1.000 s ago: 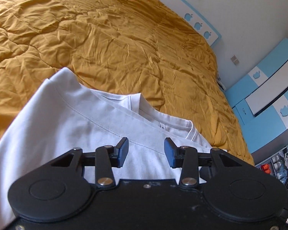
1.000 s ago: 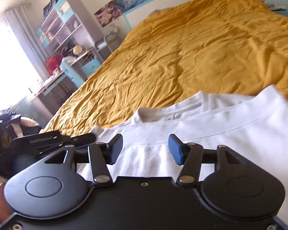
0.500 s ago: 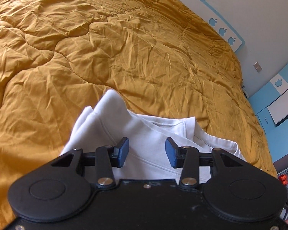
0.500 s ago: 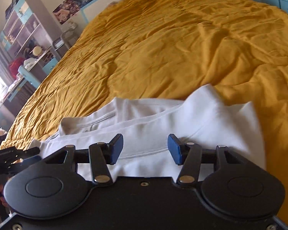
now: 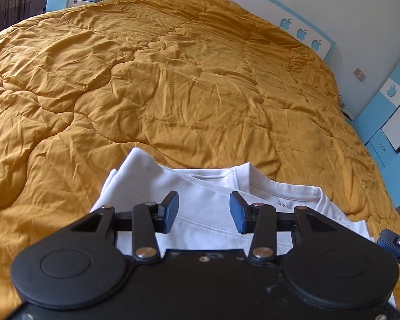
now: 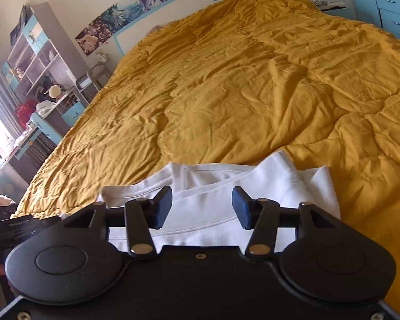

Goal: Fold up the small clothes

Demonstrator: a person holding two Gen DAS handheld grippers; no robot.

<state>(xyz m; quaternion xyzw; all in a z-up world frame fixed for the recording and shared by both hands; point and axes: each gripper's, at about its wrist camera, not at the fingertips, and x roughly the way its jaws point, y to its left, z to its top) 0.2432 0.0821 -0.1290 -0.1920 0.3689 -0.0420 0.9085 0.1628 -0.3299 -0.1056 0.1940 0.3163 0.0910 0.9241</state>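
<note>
A small white T-shirt [image 5: 152,178] lies near the front of the mustard quilt [image 5: 173,93], one side folded in over the chest and the neckband showing behind it. My left gripper [image 5: 204,210] hovers over the shirt, open, with cloth visible in the gap but nothing between the blue pads. In the right wrist view the same shirt [image 6: 280,178] lies on the quilt [image 6: 253,93] with its folded flap at the right. My right gripper [image 6: 202,206] is open above the shirt too, pads apart and holding nothing.
The bed's blue-and-white headboard [image 5: 301,32] stands against the far wall. Blue cabinets [image 5: 386,122] stand to the bed's right. A cluttered shelf unit and desk [image 6: 40,80] stand to its left by a bright window. The other tool's black body [image 6: 16,226] shows at the left edge.
Both grippers have drawn back from the shirt, which now looks smaller and lower in each view, with more quilt showing. The jaws stay apart and the folded flap rests on the shirt.
</note>
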